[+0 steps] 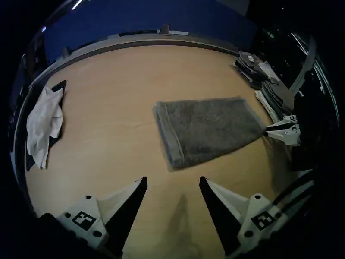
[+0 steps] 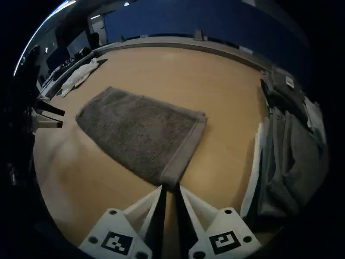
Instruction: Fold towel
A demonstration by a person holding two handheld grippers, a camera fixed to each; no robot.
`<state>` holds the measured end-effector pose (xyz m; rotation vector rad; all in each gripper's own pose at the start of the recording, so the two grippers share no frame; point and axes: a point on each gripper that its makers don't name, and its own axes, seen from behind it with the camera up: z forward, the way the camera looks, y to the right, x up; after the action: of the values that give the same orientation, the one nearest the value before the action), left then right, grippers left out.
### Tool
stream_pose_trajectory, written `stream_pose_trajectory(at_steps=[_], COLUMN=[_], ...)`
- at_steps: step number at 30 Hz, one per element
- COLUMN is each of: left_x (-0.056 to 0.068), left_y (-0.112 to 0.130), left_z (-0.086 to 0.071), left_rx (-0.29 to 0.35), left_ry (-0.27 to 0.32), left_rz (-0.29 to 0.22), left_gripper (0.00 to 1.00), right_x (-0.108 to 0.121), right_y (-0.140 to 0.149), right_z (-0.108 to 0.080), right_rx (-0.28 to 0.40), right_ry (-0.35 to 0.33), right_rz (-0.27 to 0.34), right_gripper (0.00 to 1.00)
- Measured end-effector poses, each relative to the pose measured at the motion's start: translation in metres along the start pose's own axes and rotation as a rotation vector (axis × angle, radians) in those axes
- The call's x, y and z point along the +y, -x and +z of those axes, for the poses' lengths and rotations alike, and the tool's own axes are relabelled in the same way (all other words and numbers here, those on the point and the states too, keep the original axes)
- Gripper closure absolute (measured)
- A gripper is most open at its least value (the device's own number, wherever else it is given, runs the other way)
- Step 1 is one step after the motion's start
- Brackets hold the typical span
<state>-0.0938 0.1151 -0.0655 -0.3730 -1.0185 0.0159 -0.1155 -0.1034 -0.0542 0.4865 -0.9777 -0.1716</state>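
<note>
Left gripper (image 1: 173, 178) wide; right gripper (image 2: 171, 186) on towel (image 2: 138, 134)

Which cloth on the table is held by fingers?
The grey towel in the middle; the right gripper pinches one corner. The white cloth and the stacked cloths lie untouched.

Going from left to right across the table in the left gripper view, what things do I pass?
white cloth → grey towel → right gripper, at the towel's right corner
</note>
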Motion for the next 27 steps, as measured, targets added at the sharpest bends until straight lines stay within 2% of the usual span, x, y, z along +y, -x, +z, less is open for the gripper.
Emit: stream_pose_trajectory(at_steps=[6, 27], left_x=[0.001, -0.001], left_y=[-0.001, -0.001], left_z=[-0.001, -0.007], left_rx=[0.005, 0.014], left_ry=[-0.001, -0.012], left_rz=[0.003, 0.004], left_gripper=[0.10, 0.11], right_x=[0.002, 0.000], right_y=[0.000, -0.014], right_z=[-0.001, -0.012], right_rx=[0.007, 0.048], right_ry=[0.002, 0.001], right_rz=[0.012, 0.005], right_gripper=[0.98, 0.99])
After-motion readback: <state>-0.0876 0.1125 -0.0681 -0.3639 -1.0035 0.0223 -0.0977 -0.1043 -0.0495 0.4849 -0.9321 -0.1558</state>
